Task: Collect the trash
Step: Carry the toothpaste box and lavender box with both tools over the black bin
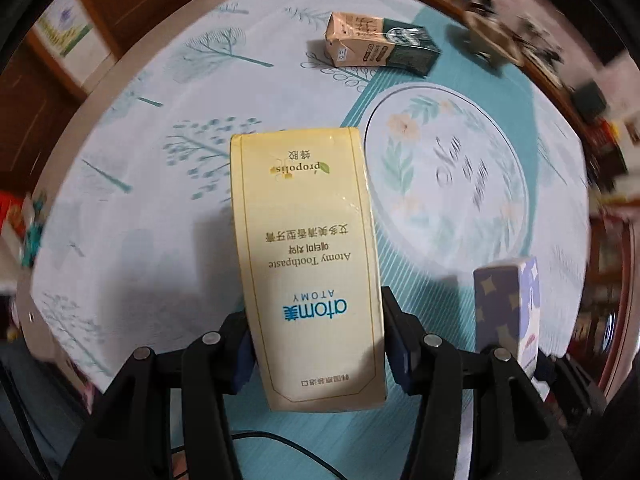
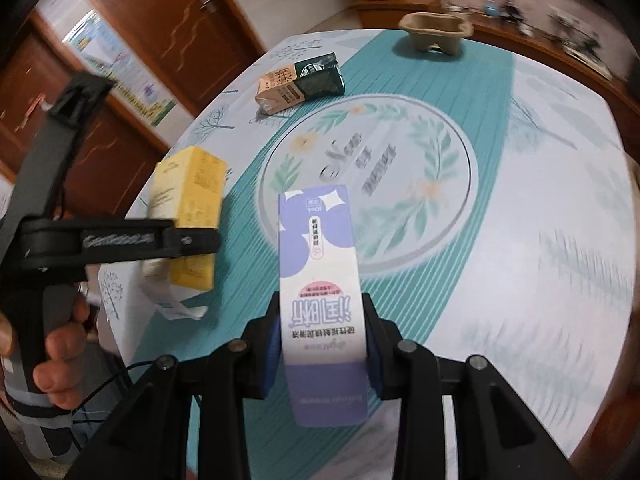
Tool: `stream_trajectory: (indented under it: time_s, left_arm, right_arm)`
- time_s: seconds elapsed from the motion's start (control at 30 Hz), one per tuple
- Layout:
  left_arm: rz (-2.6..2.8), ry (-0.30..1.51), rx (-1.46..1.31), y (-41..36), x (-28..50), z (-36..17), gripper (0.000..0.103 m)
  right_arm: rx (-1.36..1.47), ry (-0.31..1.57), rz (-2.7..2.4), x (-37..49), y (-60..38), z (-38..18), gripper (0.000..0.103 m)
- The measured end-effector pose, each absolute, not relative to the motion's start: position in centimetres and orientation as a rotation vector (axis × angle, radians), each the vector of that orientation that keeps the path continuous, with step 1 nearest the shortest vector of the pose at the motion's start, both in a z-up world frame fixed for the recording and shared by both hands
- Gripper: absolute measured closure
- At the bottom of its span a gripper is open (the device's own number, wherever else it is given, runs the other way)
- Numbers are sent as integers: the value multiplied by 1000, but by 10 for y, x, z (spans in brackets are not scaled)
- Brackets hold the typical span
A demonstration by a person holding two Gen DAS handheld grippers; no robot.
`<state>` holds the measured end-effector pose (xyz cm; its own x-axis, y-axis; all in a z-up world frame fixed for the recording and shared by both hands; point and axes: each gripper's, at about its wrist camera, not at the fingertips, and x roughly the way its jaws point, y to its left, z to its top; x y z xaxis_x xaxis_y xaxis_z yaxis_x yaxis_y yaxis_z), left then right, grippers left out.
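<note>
The left claw [image 1: 316,354] is clamped on a yellow toothpaste box [image 1: 308,248], gripping its near end so the box juts forward above the counter [image 1: 132,216]. The right claw [image 2: 322,354] is likewise closed on a purple-and-white carton [image 2: 318,276], its pads pressed to both long sides. In the right wrist view the left claw and its box sit off to the left, with the person's hand [image 2: 60,360] wrapped around the handle.

Both boxes look lifted clear of the cloth, so I judge two pieces of trash picked up but not yet dropped anywhere; no bin shows in either view. Still lying on the counter are a tan-and-green milk carton [image 2: 300,82] on its side at the far left of the round printed mat [image 2: 468,196], and a pulp cup holder [image 2: 436,32] at the far edge. Those two seem to be what is left to collect.
</note>
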<state>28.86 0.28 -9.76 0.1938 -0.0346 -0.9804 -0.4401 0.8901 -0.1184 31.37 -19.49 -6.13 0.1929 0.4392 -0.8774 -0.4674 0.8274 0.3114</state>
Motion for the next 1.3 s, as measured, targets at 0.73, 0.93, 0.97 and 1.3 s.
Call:
stream_trajectory:
  time_s: [0.73, 0.93, 0.97, 1.3]
  left_arm:
    - [-162, 1364, -53, 33, 80, -58, 51]
    - [-205, 1382, -22, 19, 45, -74, 51]
    - [-207, 1387, -7, 15, 41, -79, 51]
    - [-210, 1474, -5, -22, 7, -189, 51]
  right_arm:
    - [215, 1219, 289, 35, -155, -26, 68]
    - [229, 1298, 278, -4, -160, -56, 68]
    - [234, 1311, 278, -8, -161, -63, 68]
    - [291, 1435, 228, -28, -182, -185, 68]
